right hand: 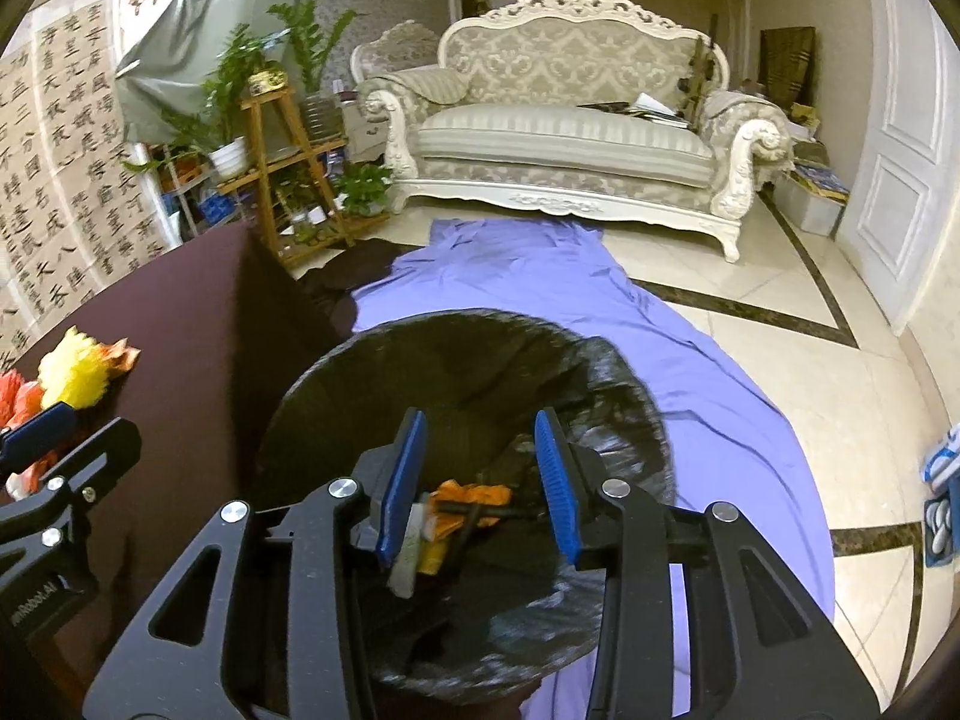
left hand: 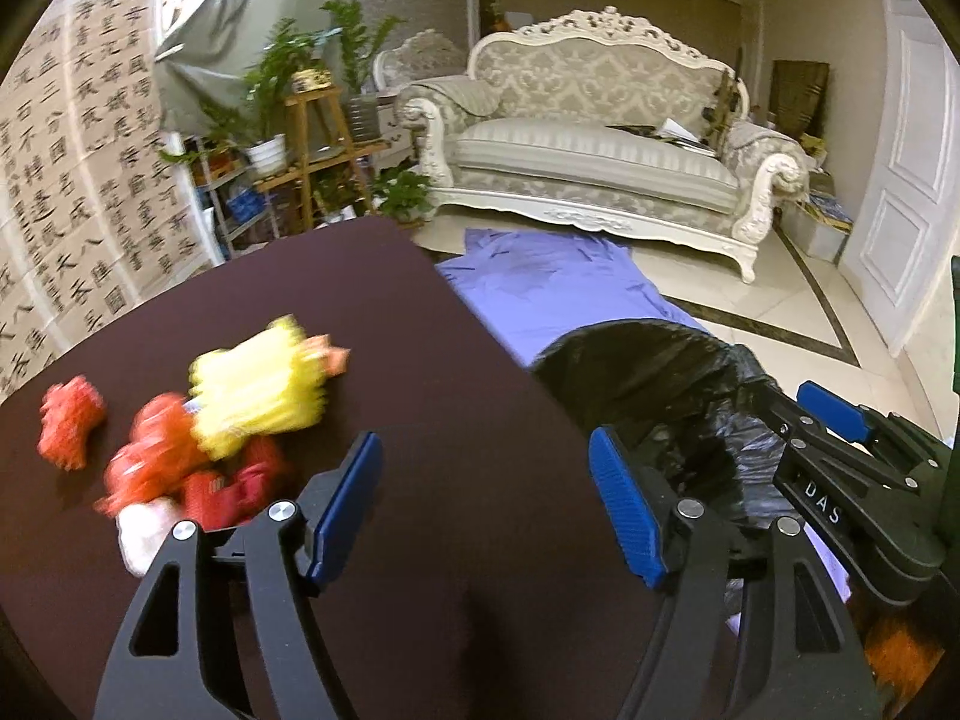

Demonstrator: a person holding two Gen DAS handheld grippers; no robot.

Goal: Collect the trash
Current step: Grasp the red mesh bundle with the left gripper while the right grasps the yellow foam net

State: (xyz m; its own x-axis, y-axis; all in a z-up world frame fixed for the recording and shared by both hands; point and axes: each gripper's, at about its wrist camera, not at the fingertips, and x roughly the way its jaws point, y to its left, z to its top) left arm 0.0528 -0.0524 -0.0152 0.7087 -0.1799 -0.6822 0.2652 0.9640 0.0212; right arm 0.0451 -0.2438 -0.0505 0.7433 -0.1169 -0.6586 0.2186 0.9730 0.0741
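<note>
A pile of trash lies on the dark brown table (left hand: pixel 432 348): a yellow foam net (left hand: pixel 258 396), red net pieces (left hand: pixel 72 426) and a white scrap (left hand: pixel 141 534). My left gripper (left hand: pixel 486 504) is open above the table, right of the pile, with nothing between its fingers. My right gripper (right hand: pixel 480 468) hangs over the bin lined with a black bag (right hand: pixel 336 372), its jaws partly apart and pressing on nothing. Below them in the bag lie an orange wrapper (right hand: pixel 474 498) and a grey-white piece (right hand: pixel 408 546). The yellow foam net (right hand: pixel 72 378) shows at the left edge.
The bin stands on the floor just beyond the table's right edge, on a purple cloth (right hand: pixel 540 288). An ornate sofa (right hand: pixel 570 138) is behind it, a wooden plant stand (right hand: pixel 282 168) at the left, a white door (right hand: pixel 900 180) at the right.
</note>
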